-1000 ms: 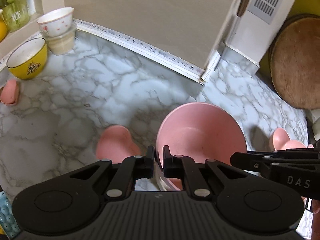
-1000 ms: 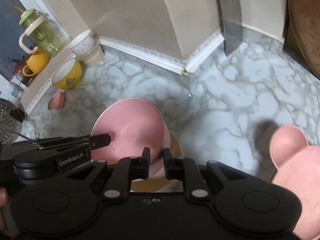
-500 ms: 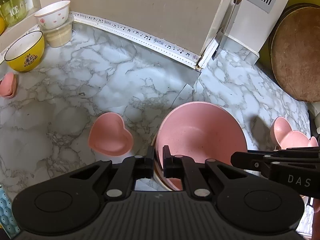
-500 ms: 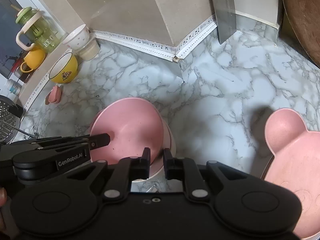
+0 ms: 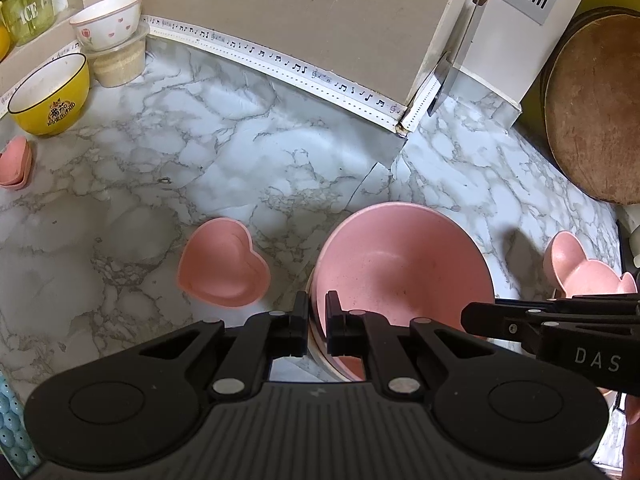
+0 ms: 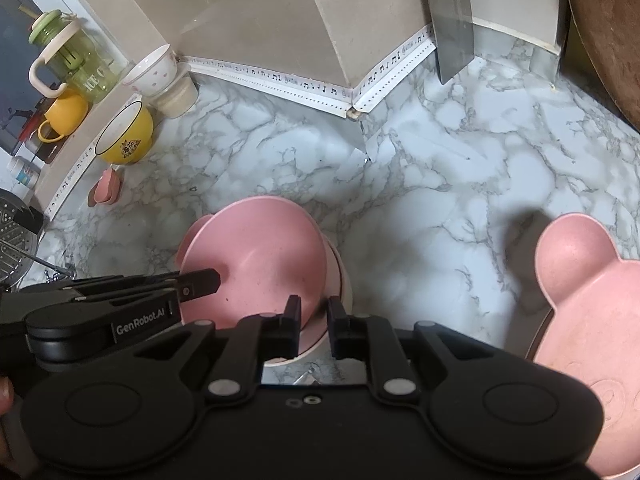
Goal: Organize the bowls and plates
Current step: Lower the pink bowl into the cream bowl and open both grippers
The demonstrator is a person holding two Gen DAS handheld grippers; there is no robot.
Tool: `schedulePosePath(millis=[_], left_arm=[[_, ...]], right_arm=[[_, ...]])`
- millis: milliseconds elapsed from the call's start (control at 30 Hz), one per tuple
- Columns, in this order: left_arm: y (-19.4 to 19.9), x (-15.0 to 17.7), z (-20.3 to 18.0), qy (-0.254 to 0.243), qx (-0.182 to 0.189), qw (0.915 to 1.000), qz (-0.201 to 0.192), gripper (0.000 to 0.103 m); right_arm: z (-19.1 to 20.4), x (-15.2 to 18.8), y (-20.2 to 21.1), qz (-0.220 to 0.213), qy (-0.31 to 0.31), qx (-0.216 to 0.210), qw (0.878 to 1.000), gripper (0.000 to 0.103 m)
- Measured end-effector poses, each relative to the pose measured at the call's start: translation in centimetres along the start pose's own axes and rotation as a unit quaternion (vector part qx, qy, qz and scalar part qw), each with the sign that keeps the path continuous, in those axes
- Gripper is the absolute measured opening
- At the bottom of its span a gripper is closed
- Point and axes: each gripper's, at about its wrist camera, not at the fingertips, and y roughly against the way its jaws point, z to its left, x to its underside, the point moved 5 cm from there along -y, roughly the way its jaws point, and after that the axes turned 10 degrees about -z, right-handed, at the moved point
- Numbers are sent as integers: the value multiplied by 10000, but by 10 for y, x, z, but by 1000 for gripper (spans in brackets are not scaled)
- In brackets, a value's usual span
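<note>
One large pink bowl [image 5: 404, 268] sits nested in a cream one on the marble counter [image 5: 160, 168], at centre. The left gripper [image 5: 317, 320] pinches its near-left rim; the right gripper [image 6: 314, 320] pinches its right rim. One heart dish [image 5: 222, 268] lies at nine o'clock, one bear plate [image 6: 592, 300] at three, one yellow bowl [image 5: 50, 94] at ten.

Open marble counter [image 5: 224, 152] stretches ahead to the wall; the pink bowl [image 5: 404, 264] stands close in front, the heart dish [image 5: 222, 268] just left of it; the bear plate [image 6: 588, 292] blocks the right; the yellow bowl [image 5: 48, 96] and cup stack [image 5: 114, 46] crowd the far left corner.
</note>
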Motion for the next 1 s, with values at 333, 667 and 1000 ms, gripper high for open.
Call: schedulePosePath(millis=[333,667,1000], left_arm=[[2,-2,7,153,123,9998,-13,7],[8,-5,7,81,223,9996,-176,8],[23,-13,20,256,487,9978,-369,10]], right_arm=[[1,0,1,-43,-40,-19,10000,25],[3,-2,4,-103,-4,-7,9999,27],[15,-15,18,-211,264,-188,9993,31]])
